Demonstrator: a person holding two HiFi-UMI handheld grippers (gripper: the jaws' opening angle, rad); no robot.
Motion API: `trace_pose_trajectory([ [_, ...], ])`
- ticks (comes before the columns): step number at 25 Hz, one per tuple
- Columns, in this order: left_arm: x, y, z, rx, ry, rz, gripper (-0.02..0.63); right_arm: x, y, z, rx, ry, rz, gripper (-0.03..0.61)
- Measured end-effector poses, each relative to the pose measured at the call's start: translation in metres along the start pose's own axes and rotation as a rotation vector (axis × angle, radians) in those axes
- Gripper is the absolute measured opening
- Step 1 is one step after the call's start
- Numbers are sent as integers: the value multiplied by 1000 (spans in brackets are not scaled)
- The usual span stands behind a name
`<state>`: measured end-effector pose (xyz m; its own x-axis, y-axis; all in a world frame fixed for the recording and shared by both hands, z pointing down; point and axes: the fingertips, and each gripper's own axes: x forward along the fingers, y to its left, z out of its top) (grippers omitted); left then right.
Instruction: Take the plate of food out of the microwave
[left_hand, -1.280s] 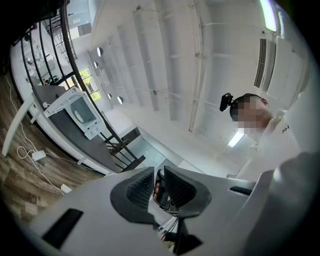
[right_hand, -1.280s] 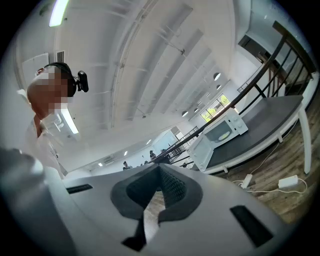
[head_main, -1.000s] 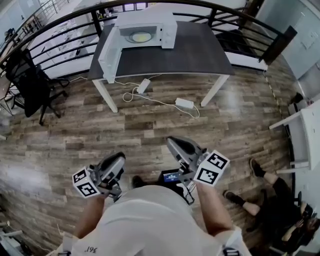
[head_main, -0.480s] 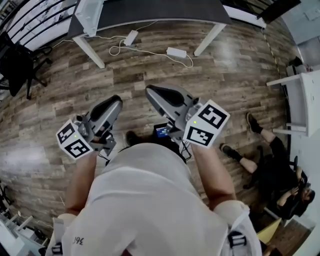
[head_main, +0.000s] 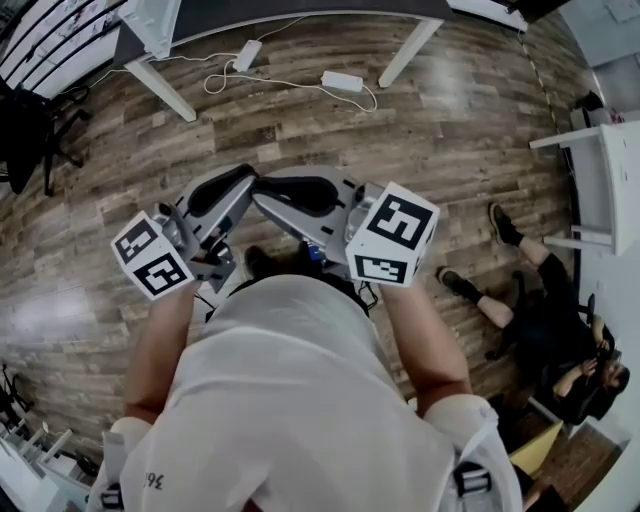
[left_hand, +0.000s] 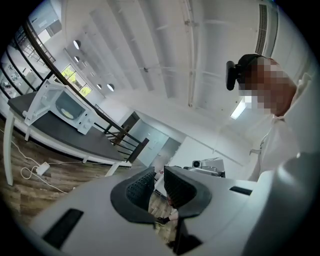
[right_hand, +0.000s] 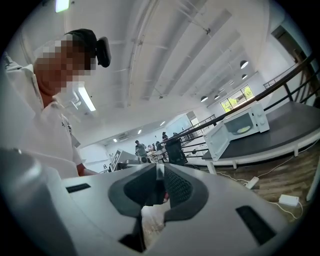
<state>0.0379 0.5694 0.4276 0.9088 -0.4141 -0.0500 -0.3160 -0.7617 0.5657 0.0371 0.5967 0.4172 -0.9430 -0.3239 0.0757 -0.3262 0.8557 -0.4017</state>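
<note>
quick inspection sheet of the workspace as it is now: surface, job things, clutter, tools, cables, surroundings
surface: dark table across the room, carrying the microwave
job's things: white microwave, door open; plate of food inside
clutter: nothing seen
grippers: left tool jaws slightly apart, nothing between them; right tool jaws opening, narrow gap, nothing between them; both held close to the person's chest
cables: corded white adapters on the floor under the table
surroundings: wood floor, black railing, black chair, seated person on the floor at the right
</note>
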Motion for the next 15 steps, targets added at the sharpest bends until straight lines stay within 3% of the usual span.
trace_pose_trajectory([
  [4,8,-3,-18,56,72,13,5,-4,-5,-16,-86,96,-46,28],
  [10,11,-10,-20,150,134,-25,3,-9,-6,-17,-154,172,-31,28],
  [15,17,-15,-21,135,128,-74,2,-16,-8,-15,-148,195,5,26],
])
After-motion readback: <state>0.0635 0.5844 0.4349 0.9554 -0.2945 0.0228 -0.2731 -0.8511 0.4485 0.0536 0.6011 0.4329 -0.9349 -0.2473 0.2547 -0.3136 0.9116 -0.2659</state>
